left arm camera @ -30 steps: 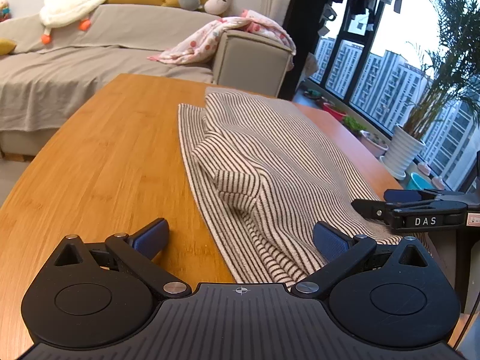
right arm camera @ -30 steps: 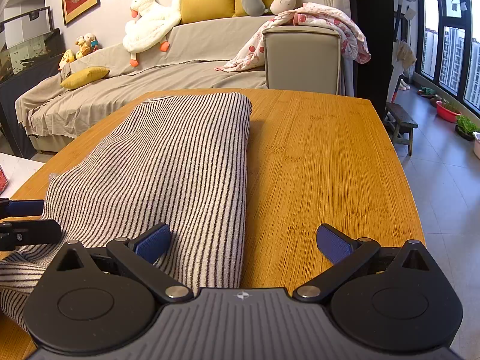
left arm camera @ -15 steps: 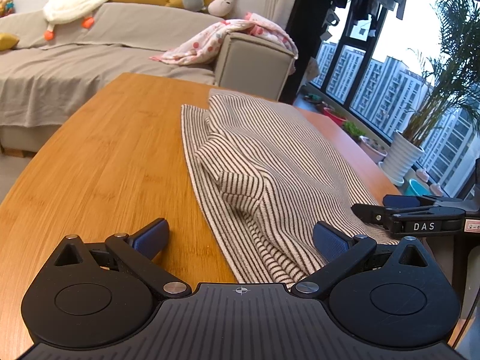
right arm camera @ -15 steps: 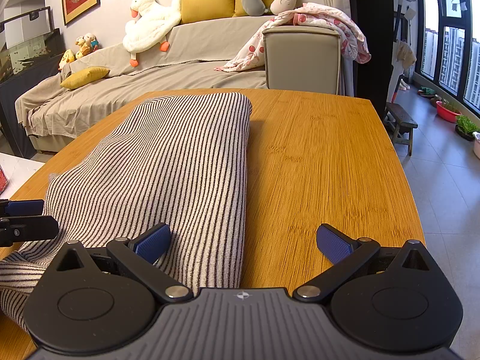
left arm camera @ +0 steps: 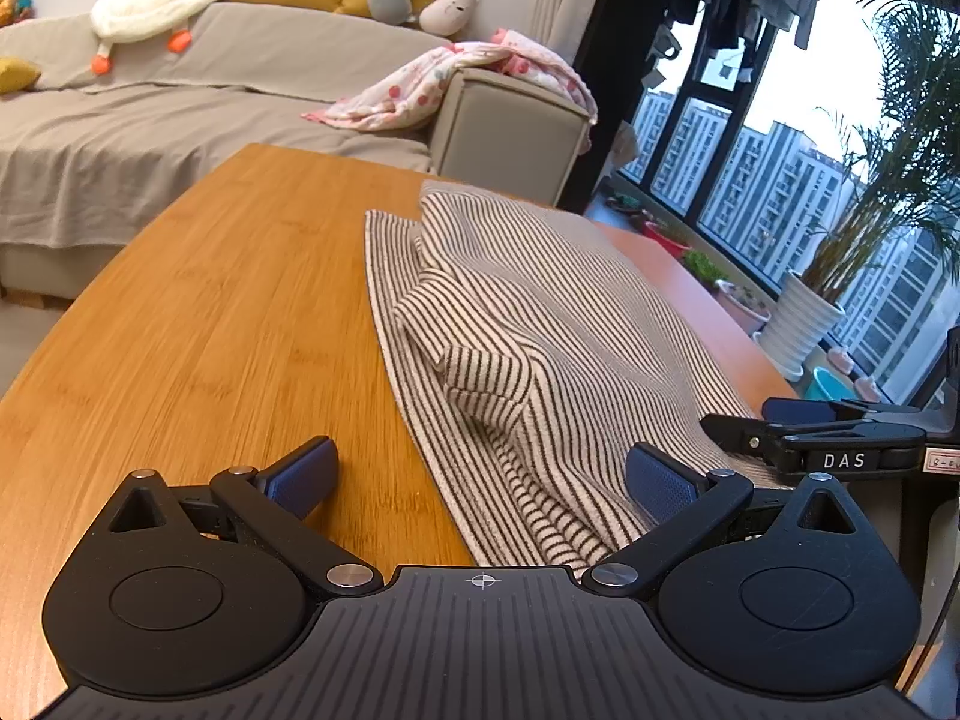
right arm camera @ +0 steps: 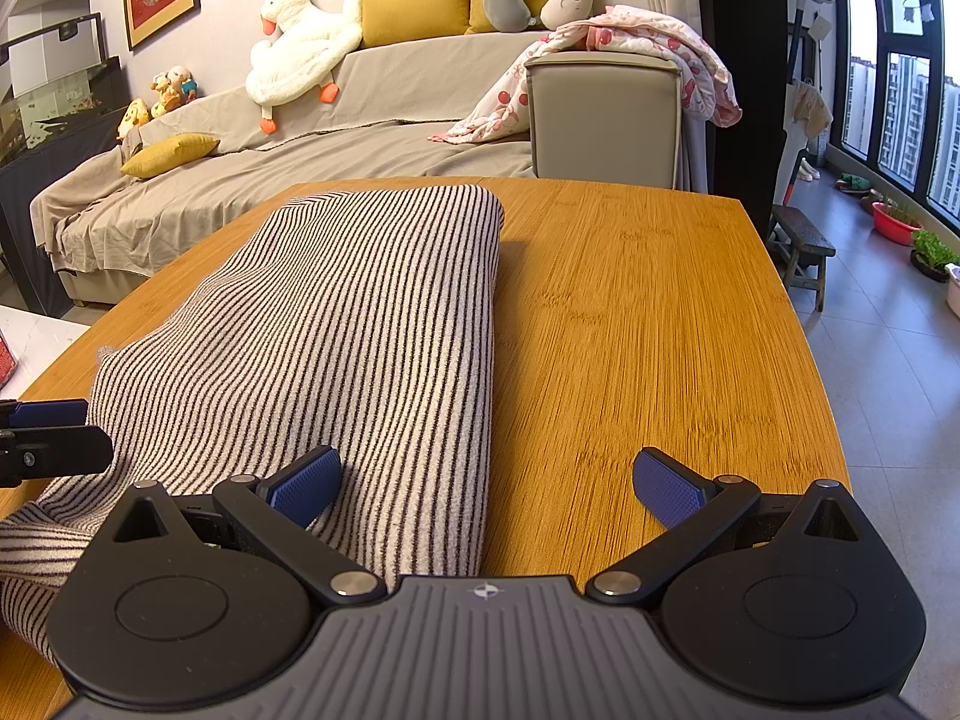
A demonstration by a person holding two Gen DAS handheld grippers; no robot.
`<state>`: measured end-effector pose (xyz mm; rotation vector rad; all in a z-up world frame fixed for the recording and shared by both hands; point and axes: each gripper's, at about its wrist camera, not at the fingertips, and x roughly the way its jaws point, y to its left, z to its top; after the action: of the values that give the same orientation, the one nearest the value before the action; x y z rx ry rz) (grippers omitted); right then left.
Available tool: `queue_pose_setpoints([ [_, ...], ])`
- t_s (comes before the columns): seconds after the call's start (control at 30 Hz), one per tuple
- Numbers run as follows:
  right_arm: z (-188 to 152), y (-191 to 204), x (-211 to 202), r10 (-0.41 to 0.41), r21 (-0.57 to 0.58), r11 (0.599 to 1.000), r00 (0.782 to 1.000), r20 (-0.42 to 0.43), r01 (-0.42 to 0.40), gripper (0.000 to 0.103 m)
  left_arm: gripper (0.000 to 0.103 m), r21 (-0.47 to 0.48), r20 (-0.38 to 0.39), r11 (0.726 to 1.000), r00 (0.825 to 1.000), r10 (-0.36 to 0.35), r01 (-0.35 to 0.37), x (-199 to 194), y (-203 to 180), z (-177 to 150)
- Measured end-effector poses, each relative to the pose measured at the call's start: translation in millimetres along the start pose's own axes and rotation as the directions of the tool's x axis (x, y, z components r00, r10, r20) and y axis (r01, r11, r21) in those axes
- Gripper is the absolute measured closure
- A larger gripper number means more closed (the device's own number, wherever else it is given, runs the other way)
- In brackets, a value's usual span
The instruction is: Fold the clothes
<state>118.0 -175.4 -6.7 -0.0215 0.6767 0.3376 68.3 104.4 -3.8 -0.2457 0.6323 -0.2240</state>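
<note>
A black-and-white striped garment (left arm camera: pixel 540 330) lies folded lengthwise on the wooden table (left arm camera: pixel 228 324), with a rumpled sleeve fold on its left side. It also shows in the right wrist view (right arm camera: pixel 360 324). My left gripper (left arm camera: pixel 480 474) is open and empty, straddling the garment's near left edge. My right gripper (right arm camera: pixel 486 483) is open and empty, straddling the garment's near right edge. The right gripper shows in the left wrist view (left arm camera: pixel 810 432) at the garment's right side. The left gripper's tip shows in the right wrist view (right arm camera: pixel 54 438).
A grey sofa (right arm camera: pixel 372 120) with cushions, a plush goose (right arm camera: pixel 300 54) and a pink blanket (right arm camera: pixel 630 54) stands beyond the table's far edge. Windows and a potted plant (left arm camera: pixel 804 324) are to the right. A small wooden stool (right arm camera: pixel 801 246) stands on the floor.
The left wrist view has shifted slightly toward the right. The garment and the right gripper have hardly moved. Both grippers stay open.
</note>
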Motion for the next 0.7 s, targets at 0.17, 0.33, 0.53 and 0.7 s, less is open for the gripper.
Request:
queue_pose_setpoints([
  [0.17, -0.1, 0.2, 0.0, 0.0, 0.0, 1.0, 1.0, 0.0, 0.0, 0.0, 0.0, -0.008, 0.003, 1.0, 1.0, -0.005, 0.005, -0.6, 0.5, 0.6],
  [0.33, -0.2, 0.5, -0.1, 0.0, 0.0, 1.0, 1.0, 0.0, 0.0, 0.0, 0.0, -0.008, 0.003, 1.0, 1.0, -0.005, 0.005, -0.5, 0.2, -0.2],
  [0.53, 0.0, 0.3, 0.1, 0.0, 0.0, 1.0, 1.0, 0.0, 0.0, 0.0, 0.0, -0.011, 0.004, 1.0, 1.0, -0.006, 0.007, -0.8, 0.3, 0.0],
  [0.7, 0.0, 0.6, 0.2, 0.0, 0.0, 1.0, 1.0, 0.0, 0.0, 0.0, 0.0, -0.011, 0.004, 1.0, 1.0, -0.007, 0.007, -1.2, -0.2, -0.7],
])
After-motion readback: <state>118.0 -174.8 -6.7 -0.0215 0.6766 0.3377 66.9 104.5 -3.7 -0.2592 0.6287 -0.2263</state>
